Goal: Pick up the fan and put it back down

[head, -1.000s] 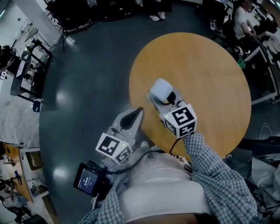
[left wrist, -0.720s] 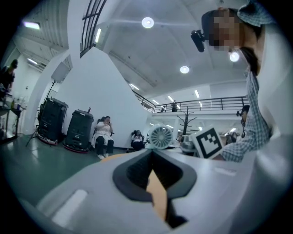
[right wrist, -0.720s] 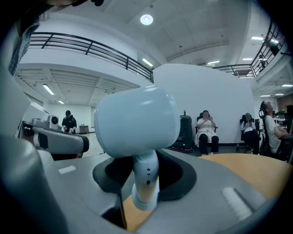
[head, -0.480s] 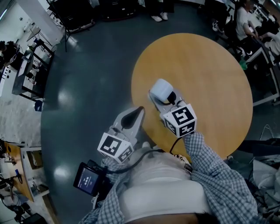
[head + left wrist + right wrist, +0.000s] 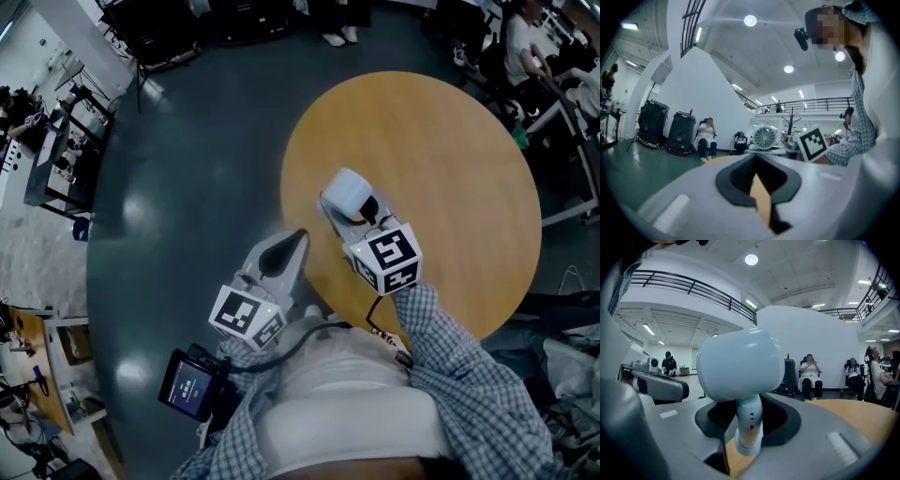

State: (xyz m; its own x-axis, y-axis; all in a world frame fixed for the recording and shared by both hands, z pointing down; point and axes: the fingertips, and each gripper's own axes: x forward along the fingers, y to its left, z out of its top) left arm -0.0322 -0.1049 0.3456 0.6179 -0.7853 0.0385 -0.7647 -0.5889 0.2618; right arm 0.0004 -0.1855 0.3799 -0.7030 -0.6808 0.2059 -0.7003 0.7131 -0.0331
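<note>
We found a round wooden table [image 5: 450,150] on a dark grey floor [image 5: 187,169]. The white handheld fan [image 5: 345,192] stood upright over the table's near-left part, its handle clamped between the jaws of the right gripper [image 5: 347,220]. We could not tell whether its foot touched the tabletop. The left gripper [image 5: 292,246] hung at the table's near-left edge, jaws together, nothing between them.

Left tool [image 5: 758,185] closed, empty; right tool [image 5: 749,430] gripping.

Fan [image 5: 345,192] stem out of sight under right gripper [image 5: 354,223]
</note>
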